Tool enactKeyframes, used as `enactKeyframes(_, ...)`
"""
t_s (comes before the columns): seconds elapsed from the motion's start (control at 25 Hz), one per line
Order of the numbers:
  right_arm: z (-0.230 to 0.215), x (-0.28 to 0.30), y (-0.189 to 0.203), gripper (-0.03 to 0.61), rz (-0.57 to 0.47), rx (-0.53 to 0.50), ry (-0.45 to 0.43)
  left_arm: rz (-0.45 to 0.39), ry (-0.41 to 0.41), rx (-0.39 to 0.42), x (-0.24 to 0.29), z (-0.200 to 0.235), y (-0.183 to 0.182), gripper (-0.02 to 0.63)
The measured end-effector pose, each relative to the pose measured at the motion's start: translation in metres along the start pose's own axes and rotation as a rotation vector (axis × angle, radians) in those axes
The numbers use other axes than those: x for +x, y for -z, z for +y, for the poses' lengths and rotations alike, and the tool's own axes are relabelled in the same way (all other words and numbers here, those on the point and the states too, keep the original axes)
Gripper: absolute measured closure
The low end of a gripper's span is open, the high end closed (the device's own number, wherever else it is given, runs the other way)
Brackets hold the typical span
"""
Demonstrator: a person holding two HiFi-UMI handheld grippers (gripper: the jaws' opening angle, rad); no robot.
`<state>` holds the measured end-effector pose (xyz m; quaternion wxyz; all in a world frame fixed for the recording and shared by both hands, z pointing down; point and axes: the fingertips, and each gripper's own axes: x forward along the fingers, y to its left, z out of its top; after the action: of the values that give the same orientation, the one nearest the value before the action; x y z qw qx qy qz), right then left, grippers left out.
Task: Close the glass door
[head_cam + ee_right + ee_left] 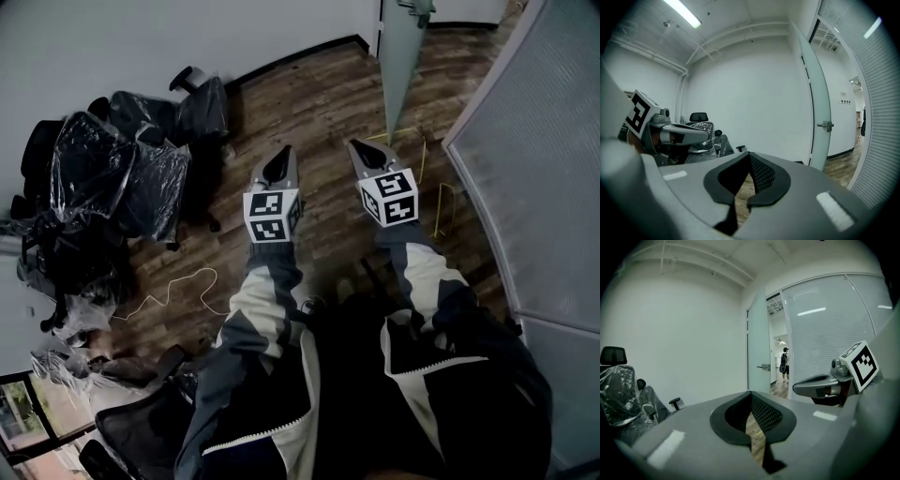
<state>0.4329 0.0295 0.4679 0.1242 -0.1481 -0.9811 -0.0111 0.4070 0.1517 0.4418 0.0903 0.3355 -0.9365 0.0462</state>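
**BOTH GRIPPERS CLOSED AND EMPTY; GLASS DOOR STANDING OPEN**

Head view: The left gripper [279, 161] and right gripper [362, 150] are held side by side above the wooden floor [319, 103]. Both point toward the glass door [403, 56] and are well apart from it. This view shows the door only edge-on, at the far edge of the floor, just beside the frosted partition [534, 159]. Plastic-wrapped office chairs [131, 169] stand along the floor's left edge.

Left gripper view: The fingers [729, 420] are closed tip to tip, with nothing between them. Only this view looks through the open doorway, where a person [784, 363] stands in the corridor beyond. The lever handle [764, 366] is on the door's edge.

Right gripper view: The fingers are closed and hold nothing. The door leaf is seen at an angle, swung into the room, clear of its frame.
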Motion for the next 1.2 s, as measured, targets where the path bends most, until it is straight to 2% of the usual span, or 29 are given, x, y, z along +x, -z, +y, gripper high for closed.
enactKeyframes(0.4, -0.033, 0.038, -0.016, 0.574, -0.026, -0.024, 0.055, -0.029, 0.041, 0.004, 0.055, 0.019, -0.015, 0.611)
enactKeyframes(0.68, -0.051, 0.082, -0.031, 0.574, -0.026, -0.051, 0.162, -0.072, 0.151, 0.004, 0.109, 0.053, -0.028, 0.611)
enactKeyframes(1.0, -0.050, 0.167, -0.064, 0.574, -0.031, -0.007, 0.302, -0.104, 0.234, 0.035, 0.158, 0.159, -0.050, 0.611)
enactKeyframes(1.2, -0.035, 0.231, -0.086, 0.572, -0.019, -0.016, 0.343, -0.104, 0.238, 0.027, 0.177, 0.244, -0.052, 0.611)
